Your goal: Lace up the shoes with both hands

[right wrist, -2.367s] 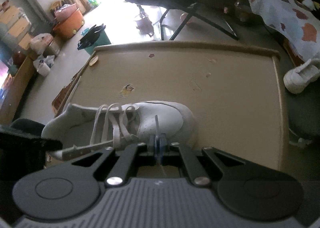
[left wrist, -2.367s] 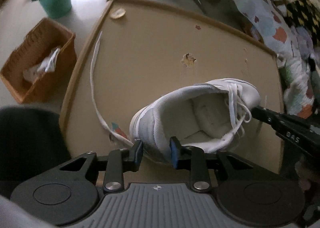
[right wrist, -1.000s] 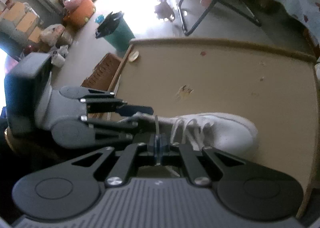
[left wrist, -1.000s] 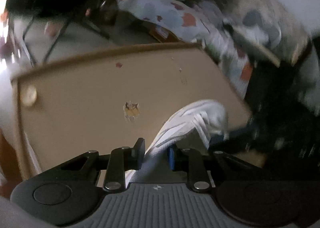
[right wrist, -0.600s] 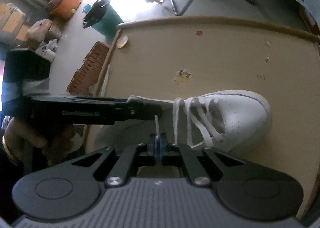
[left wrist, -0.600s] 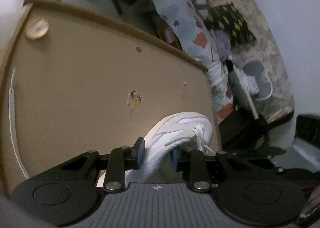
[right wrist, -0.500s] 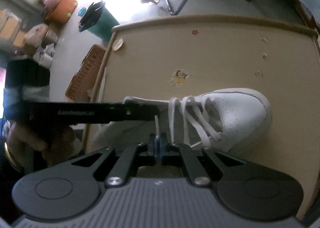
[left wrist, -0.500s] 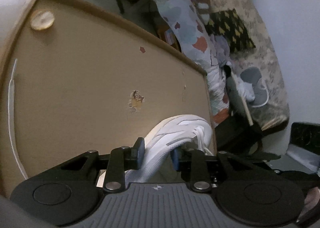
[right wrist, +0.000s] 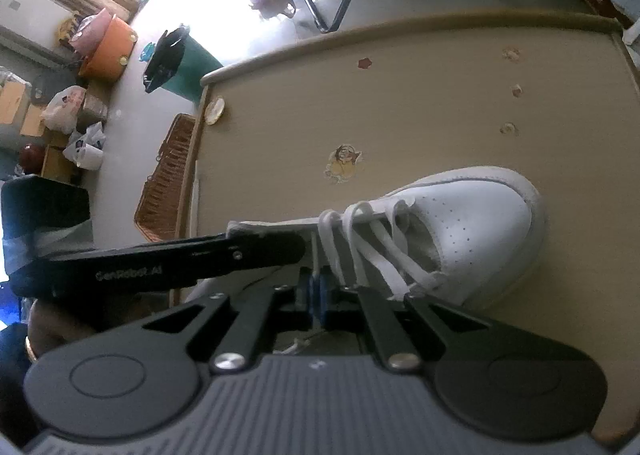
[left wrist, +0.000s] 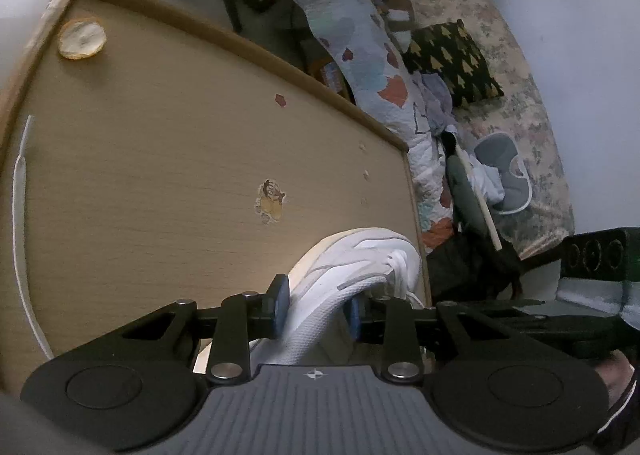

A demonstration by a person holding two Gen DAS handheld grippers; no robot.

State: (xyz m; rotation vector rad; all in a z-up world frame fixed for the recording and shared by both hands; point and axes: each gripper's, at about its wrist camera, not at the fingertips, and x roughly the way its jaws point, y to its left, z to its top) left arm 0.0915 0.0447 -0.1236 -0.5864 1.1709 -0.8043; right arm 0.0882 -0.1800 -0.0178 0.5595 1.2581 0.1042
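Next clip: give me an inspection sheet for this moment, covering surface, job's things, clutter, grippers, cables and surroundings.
Surface: tan table, worn stickers.
Job's things: white shoe, partly laced; loose lace along the table's edge.
Clutter: round peel-like scrap at a corner.
Grippers: left gripper straddles the shoe's heel collar, jaws opening; right gripper shut on a lace end.
Cables: nothing seen.
Surroundings: wicker basket, green bin, patterned quilt, black cushion.
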